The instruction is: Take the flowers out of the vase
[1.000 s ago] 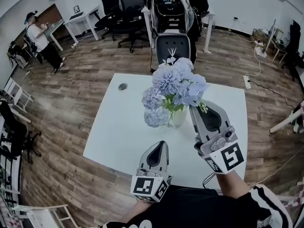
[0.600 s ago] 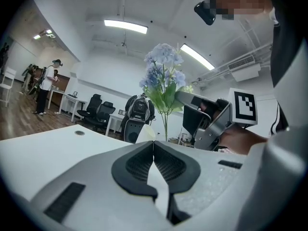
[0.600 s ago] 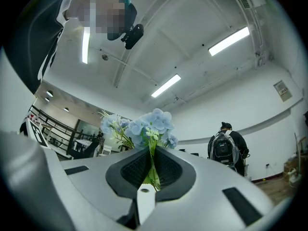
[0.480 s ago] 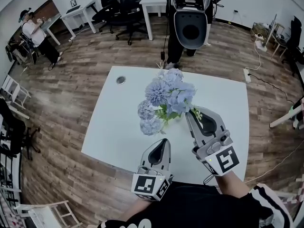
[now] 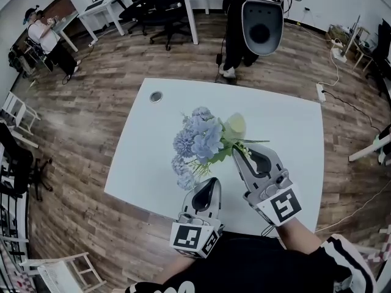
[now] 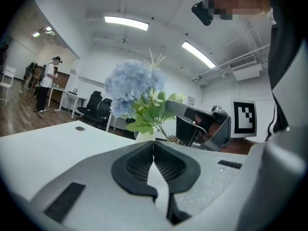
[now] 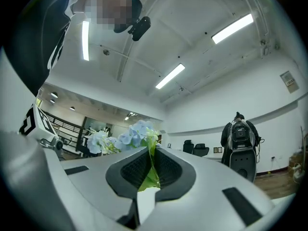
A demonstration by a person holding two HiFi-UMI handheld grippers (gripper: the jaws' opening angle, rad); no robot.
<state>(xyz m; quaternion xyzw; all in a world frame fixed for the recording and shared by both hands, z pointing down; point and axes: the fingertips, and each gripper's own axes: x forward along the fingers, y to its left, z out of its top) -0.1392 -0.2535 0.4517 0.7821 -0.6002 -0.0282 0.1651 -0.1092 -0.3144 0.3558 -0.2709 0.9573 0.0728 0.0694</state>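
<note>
A bunch of blue flowers (image 5: 198, 142) with green leaves leans to the left over the white table (image 5: 287, 127). My right gripper (image 5: 234, 152) is shut on its green stem, which shows pinched between the pads in the right gripper view (image 7: 150, 150). A pale round vase (image 5: 235, 126) shows just beyond that gripper's tip, beside the blooms. My left gripper (image 5: 208, 183) hovers near the table's front edge, below the flowers, shut with nothing in it (image 6: 154, 143). In the left gripper view the flowers (image 6: 134, 85) stand ahead, with the right gripper (image 6: 202, 124) to their right.
A round cable hole (image 5: 156, 96) sits near the table's far left corner. A tall machine with a grey shell (image 5: 261, 23) stands behind the table. Office chairs (image 5: 165, 5) and desks are further back, and a person (image 5: 46, 38) stands far left. Wood floor surrounds the table.
The right gripper has come down with the flowers, and the bunch now leans left and sits lower. The pale vase shows uncovered beside it. The left gripper has stayed put.
</note>
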